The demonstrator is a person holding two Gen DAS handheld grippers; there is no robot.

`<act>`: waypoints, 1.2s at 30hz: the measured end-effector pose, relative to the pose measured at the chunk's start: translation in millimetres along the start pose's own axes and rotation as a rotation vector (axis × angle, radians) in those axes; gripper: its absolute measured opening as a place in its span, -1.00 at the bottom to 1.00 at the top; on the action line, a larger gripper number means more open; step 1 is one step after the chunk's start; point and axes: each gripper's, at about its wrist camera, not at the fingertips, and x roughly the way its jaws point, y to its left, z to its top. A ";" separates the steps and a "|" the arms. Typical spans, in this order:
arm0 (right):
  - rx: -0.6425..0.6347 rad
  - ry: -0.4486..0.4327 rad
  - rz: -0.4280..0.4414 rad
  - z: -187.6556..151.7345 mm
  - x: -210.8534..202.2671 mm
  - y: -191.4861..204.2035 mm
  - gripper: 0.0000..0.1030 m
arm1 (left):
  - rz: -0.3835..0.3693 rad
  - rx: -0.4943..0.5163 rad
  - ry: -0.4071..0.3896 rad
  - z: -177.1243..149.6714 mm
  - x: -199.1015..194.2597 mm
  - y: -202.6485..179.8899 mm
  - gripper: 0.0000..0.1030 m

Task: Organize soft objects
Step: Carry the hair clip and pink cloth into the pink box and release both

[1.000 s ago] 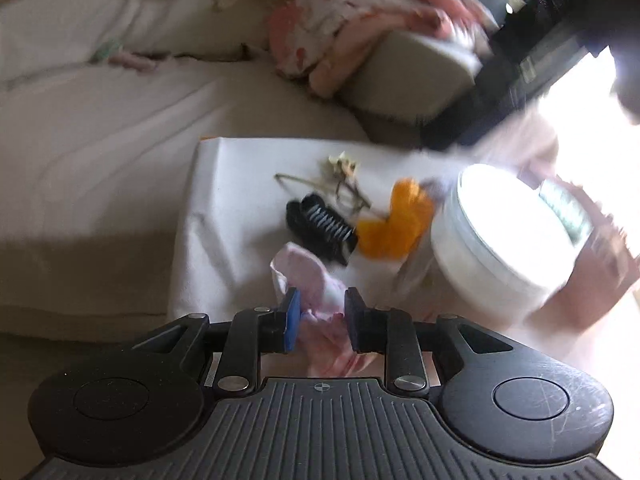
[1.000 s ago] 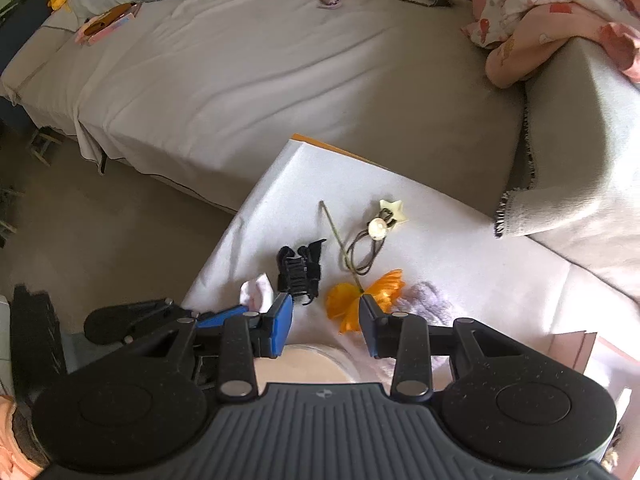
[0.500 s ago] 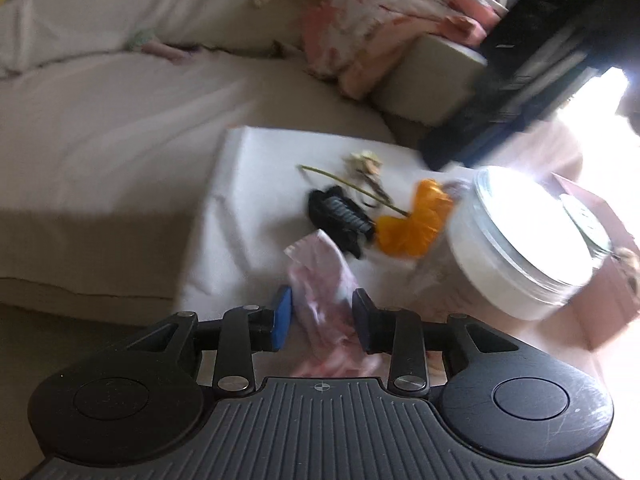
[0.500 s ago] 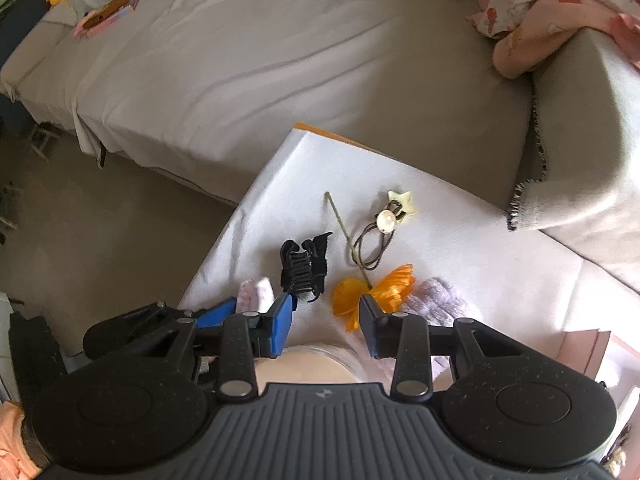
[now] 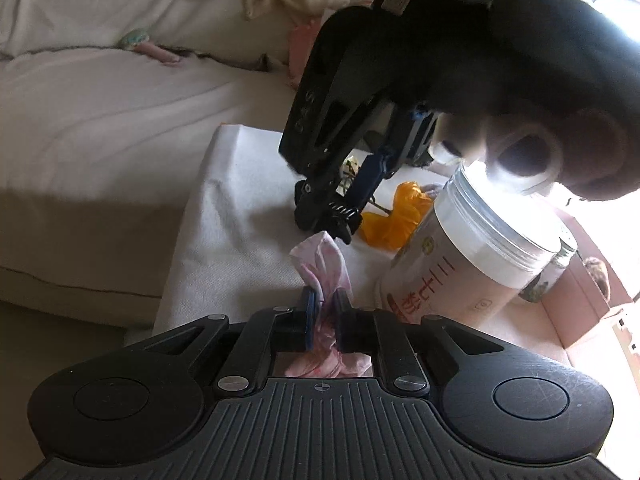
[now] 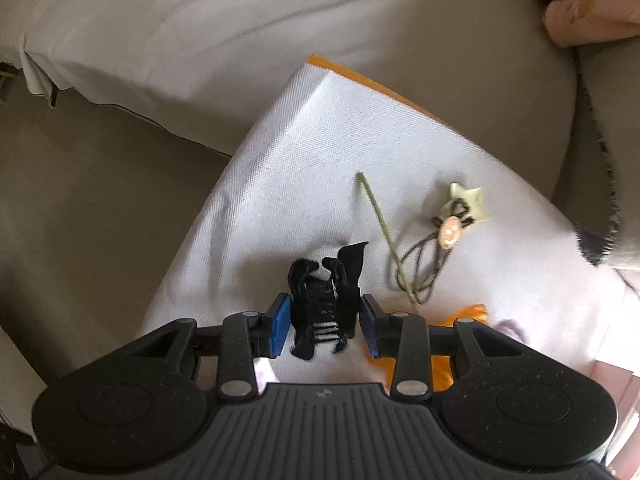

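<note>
Left-wrist view alone shows the left gripper (image 5: 325,309) pinching a pink cloth (image 5: 322,264) beside a lidded white jar (image 5: 476,256), contents hidden; right gripper (image 6: 325,322) spread around a black hair claw (image 6: 324,300).

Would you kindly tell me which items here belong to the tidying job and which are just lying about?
In the job: pink cloth, black hair clip, orange scrunchie, hair tie.
Lying about: white jar, sofa, patterned clothes.
</note>
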 end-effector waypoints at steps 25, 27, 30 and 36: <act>0.227 -0.813 -0.018 -302.2 -236.2 -250.9 -0.37 | -0.375 0.215 -0.207 132.4 -20.5 -251.6 -0.76; 0.279 -0.793 -0.037 -321.4 -222.8 -279.8 -0.37 | -0.452 0.189 -0.101 123.6 19.5 -277.8 -0.69; 0.370 -0.767 -0.049 -346.7 -199.2 -313.5 -0.37 | -0.409 0.137 0.084 101.5 84.6 -302.7 -0.67; 0.447 -0.697 0.004 -362.1 -156.4 -335.6 -0.37 | -0.330 0.164 0.177 80.3 124.4 -285.7 -0.66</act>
